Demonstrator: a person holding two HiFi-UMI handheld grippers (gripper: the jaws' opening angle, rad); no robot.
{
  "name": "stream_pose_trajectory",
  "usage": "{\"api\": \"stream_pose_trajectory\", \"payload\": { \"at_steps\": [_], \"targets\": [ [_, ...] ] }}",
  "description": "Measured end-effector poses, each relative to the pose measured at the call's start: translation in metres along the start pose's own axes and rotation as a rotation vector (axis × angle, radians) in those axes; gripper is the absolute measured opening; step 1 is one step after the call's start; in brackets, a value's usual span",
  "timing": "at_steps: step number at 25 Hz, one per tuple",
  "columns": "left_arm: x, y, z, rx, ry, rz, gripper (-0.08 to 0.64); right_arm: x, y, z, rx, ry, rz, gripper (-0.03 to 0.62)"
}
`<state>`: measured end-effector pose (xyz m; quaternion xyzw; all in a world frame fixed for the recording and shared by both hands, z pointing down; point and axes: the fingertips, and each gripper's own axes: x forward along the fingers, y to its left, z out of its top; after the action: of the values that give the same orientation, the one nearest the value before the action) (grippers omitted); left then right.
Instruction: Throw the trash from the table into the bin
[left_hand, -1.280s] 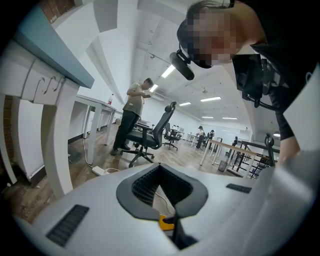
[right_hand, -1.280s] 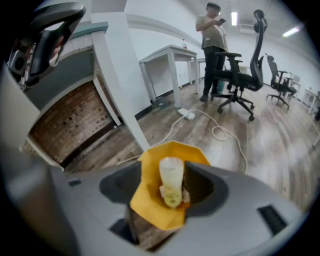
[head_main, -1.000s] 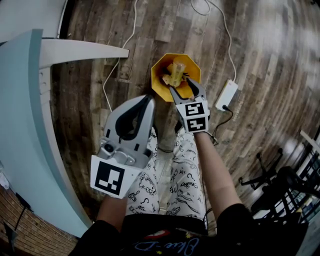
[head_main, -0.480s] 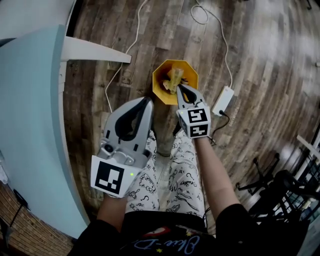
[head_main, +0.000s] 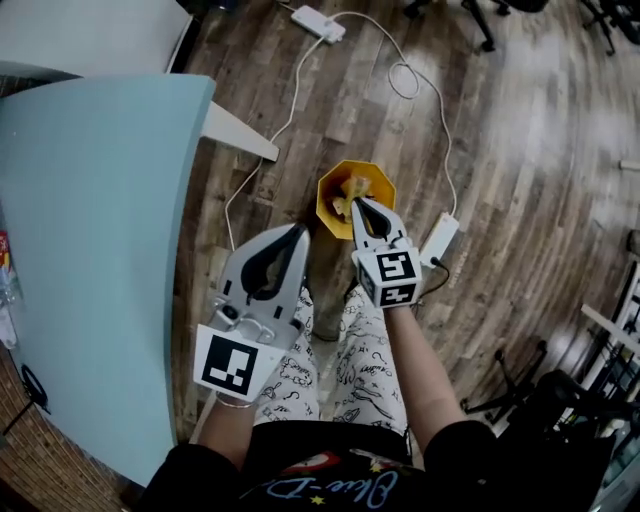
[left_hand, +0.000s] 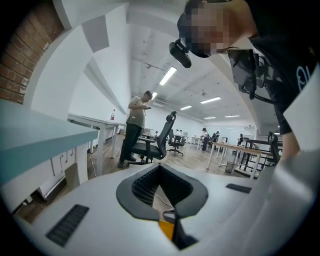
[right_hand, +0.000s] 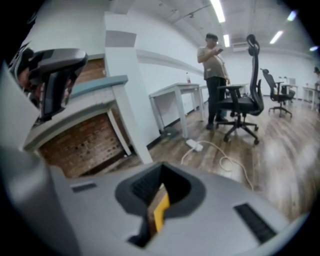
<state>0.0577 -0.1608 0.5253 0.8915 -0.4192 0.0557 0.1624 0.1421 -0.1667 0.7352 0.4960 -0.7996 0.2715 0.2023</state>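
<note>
A yellow octagonal bin (head_main: 372, 183) stands on the wood floor with yellowish trash (head_main: 355, 187) inside it. My right gripper (head_main: 358, 206) hovers over the bin's near rim, shut and empty. In the right gripper view the right gripper (right_hand: 161, 170) shows only a yellow sliver of bin through the slit between its jaws. My left gripper (head_main: 297, 232) hangs to the left of the bin, above the floor, its jaws together and holding nothing. The left gripper (left_hand: 160, 172) points nearly level in its own view. The light blue table (head_main: 90, 250) fills the left side of the head view.
A white power strip (head_main: 440, 238) lies right of the bin, and white cables run across the floor to another strip (head_main: 320, 22). A white table leg (head_main: 240, 132) slants near the bin. A person (right_hand: 215, 85) stands by an office chair (right_hand: 245, 107) farther off.
The right gripper's jaws stood open over the bin a second ago and are now shut with nothing in them. Both grippers have risen, and more of the table has come into view.
</note>
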Motion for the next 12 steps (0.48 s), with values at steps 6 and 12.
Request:
{"api": "stream_pose_trajectory", "payload": {
  "at_steps": [6,12],
  "targets": [
    [-0.030,0.004,0.017,-0.013,-0.021,0.052,0.011,-0.016,0.024,0.039,-0.011,-0.027,0.027,0.006],
    [-0.060,0.013,0.044,-0.019,-0.077,0.103,0.011,-0.055,0.070,0.128,-0.010,-0.243,0.139,0.006]
  ]
}}
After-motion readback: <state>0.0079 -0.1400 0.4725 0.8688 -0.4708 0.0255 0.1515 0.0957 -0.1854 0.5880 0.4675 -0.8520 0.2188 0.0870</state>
